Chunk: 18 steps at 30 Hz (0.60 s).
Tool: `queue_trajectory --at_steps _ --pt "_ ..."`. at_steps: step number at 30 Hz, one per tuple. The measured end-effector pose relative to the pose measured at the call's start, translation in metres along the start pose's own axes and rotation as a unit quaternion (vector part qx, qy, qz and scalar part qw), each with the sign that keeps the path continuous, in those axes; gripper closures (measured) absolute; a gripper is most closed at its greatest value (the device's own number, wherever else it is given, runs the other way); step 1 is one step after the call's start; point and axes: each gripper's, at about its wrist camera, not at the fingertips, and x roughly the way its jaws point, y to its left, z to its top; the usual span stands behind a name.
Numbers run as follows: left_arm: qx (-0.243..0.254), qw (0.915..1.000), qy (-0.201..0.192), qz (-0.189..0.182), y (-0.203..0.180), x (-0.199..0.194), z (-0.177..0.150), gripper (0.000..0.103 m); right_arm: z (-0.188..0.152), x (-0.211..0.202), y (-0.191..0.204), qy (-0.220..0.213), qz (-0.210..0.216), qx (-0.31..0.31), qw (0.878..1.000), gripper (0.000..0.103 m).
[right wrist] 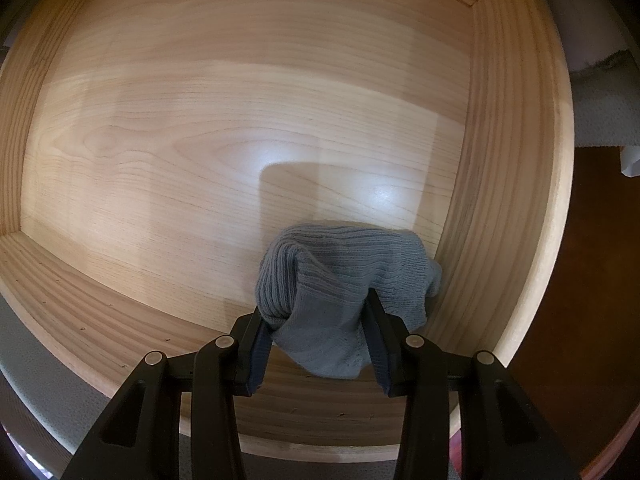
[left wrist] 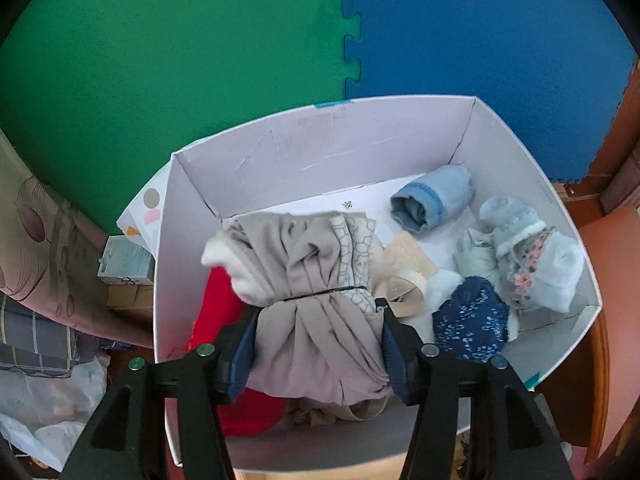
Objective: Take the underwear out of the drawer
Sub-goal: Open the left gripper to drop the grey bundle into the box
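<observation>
Underwear, a beige bundle [left wrist: 316, 300] bound by a thin dark band, is sitting clamped between the blue-padded fingers [left wrist: 244, 356] of the left hand-held gripper [left wrist: 318, 350], which is hanging over a white cardboard box [left wrist: 320, 152]. Ahead of and to the right of this hand-held gripper, inside the box, rolled garments are lying: a pale blue roll [left wrist: 434, 202], a navy speckled one [left wrist: 474, 324] and a grey-white bunch [left wrist: 524, 256]. Red fabric [left wrist: 218, 312] is showing to its left, below the bundle. The right hand-held gripper [right wrist: 318, 342] is grasping a grey ribbed garment [right wrist: 344, 276] inside a pale wooden drawer [right wrist: 240, 128]; the cloth is bulging forward beyond the fingertips, close to the drawer's right wall.
</observation>
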Motion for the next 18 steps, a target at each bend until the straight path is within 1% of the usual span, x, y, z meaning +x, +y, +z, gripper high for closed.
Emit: queue_trajectory --at_steps 3,8,10,13,16,18 --pt "0.003 1.0 -0.002 0.004 -0.002 0.002 -0.001 0.046 0.0 -0.001 0.0 0.0 0.001 0.002 1.0 0.064" --pt "0.006 1.0 -0.004 -0.003 -0.007 -0.005 -0.001 0.043 0.0 0.001 0.002 0.0 0.0 0.003 1.0 0.064" --pt "0.006 0.9999 -0.012 -0.006 -0.006 -0.011 -0.001 0.043 0.0 0.001 0.002 0.0 -0.001 0.002 1.0 0.064" --pt "0.005 0.9995 -0.031 -0.003 -0.004 -0.023 -0.001 0.038 0.0 0.001 0.003 0.0 -0.002 0.003 1.0 0.064" --pt "0.005 0.9987 -0.051 0.006 -0.001 -0.038 0.0 0.036 0.0 0.001 0.003 0.0 -0.002 0.002 1.0 0.064" --pt "0.003 0.9984 -0.057 0.005 0.002 -0.046 0.0 0.036 0.001 0.001 0.004 0.001 -0.004 0.002 1.0 0.064"
